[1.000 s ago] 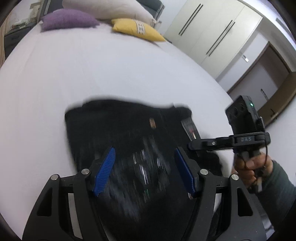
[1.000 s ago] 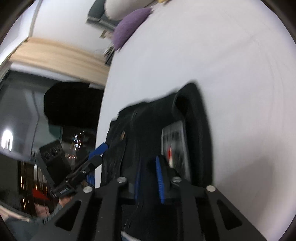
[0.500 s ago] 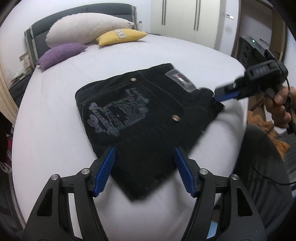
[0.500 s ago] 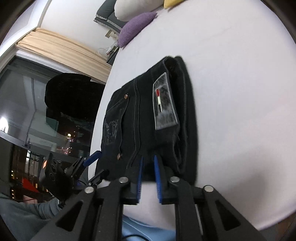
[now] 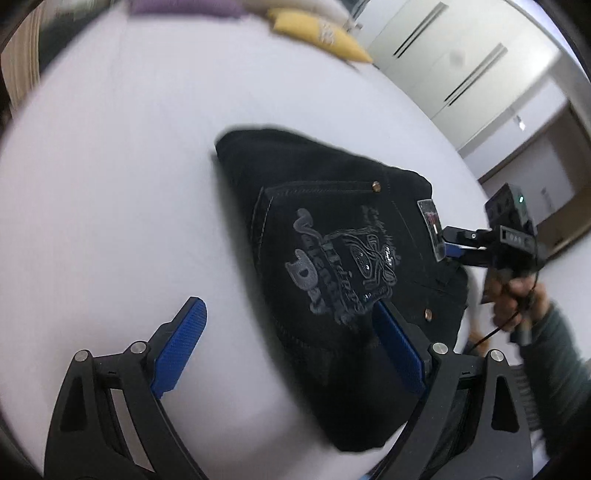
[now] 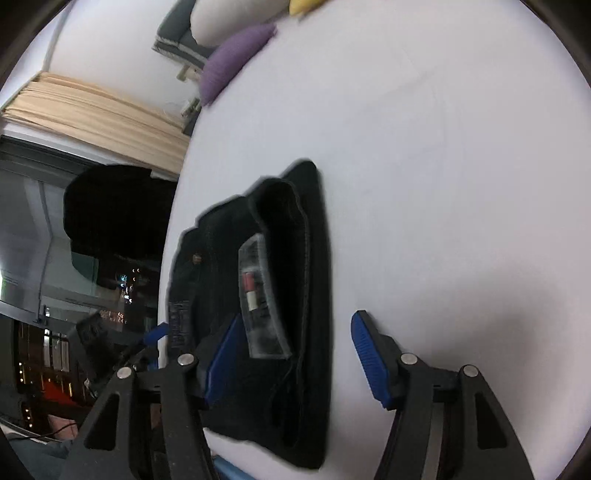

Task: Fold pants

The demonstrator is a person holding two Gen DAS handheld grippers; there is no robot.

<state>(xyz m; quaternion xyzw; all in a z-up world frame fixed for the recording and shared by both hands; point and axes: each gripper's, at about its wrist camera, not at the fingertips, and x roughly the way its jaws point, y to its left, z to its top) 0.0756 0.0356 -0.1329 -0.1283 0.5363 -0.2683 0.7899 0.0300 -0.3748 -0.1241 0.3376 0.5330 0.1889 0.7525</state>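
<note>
Black pants (image 5: 332, 229) lie folded into a compact stack on the white bed (image 5: 110, 184), back pocket print and clear waist label (image 6: 258, 295) facing up. My left gripper (image 5: 290, 347) hovers at the stack's near left corner, jaws opening wide; one pad is over the fabric, the other over bare sheet, and neither presses. My right gripper (image 6: 295, 358) straddles the stack's right folded edge, jaws also opening, pads clear of the cloth. In the left wrist view the right gripper (image 5: 454, 245) sits beside the label, held by a person's hand (image 5: 517, 299).
A yellow pillow (image 5: 317, 31), a purple pillow (image 6: 236, 59) and a white pillow (image 6: 229, 18) lie at the bed's head. White wardrobe doors (image 5: 461, 62) stand beyond the bed. Beige curtains (image 6: 92, 110) and a dark window are on the other side.
The right gripper's jaws, nearly closed at the pants' edge before, have spread apart and let the cloth go. The left jaws have widened too, and the left view has swung left.
</note>
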